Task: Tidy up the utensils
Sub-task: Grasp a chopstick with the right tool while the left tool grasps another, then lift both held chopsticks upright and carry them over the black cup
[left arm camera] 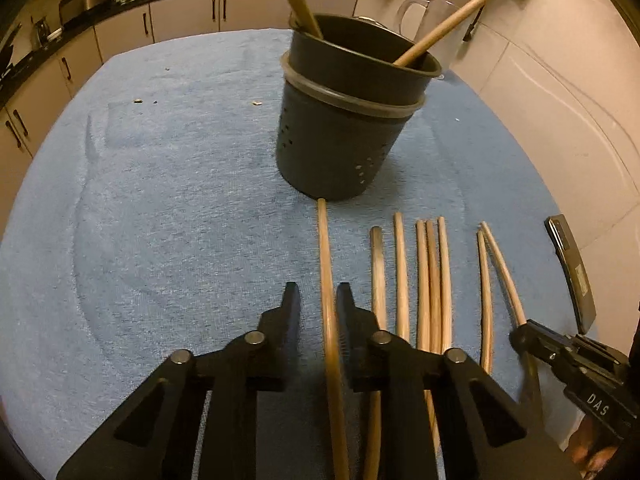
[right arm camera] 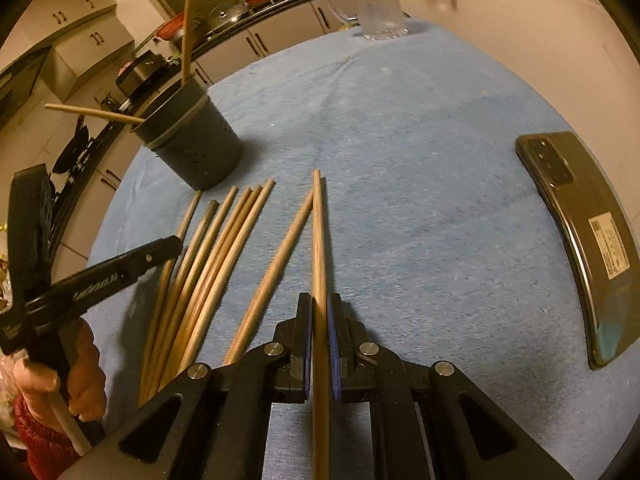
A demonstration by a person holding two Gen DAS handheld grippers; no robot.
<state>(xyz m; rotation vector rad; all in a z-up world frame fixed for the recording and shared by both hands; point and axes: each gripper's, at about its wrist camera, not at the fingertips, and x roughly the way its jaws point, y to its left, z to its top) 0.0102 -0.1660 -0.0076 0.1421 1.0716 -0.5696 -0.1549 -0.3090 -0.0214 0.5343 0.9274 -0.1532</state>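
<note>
A dark grey utensil holder [left arm camera: 340,120] stands on the blue cloth with two wooden chopsticks [left arm camera: 452,20] leaning in it; it also shows in the right wrist view [right arm camera: 192,140]. Several chopsticks [left arm camera: 432,280] lie side by side in front of it. My left gripper [left arm camera: 318,300] is open, its fingers either side of the leftmost chopstick [left arm camera: 325,264], not closed on it. My right gripper [right arm camera: 319,308] is shut on the rightmost chopstick [right arm camera: 318,240], which lies low over the cloth. Another chopstick [right arm camera: 280,260] lies just left of it.
A dark phone [right arm camera: 580,240] lies at the right edge of the blue cloth [right arm camera: 400,140]. A clear glass mug [right arm camera: 372,8] stands at the far side. Kitchen cabinets and a counter with pots run behind the table. A white wall is to the right.
</note>
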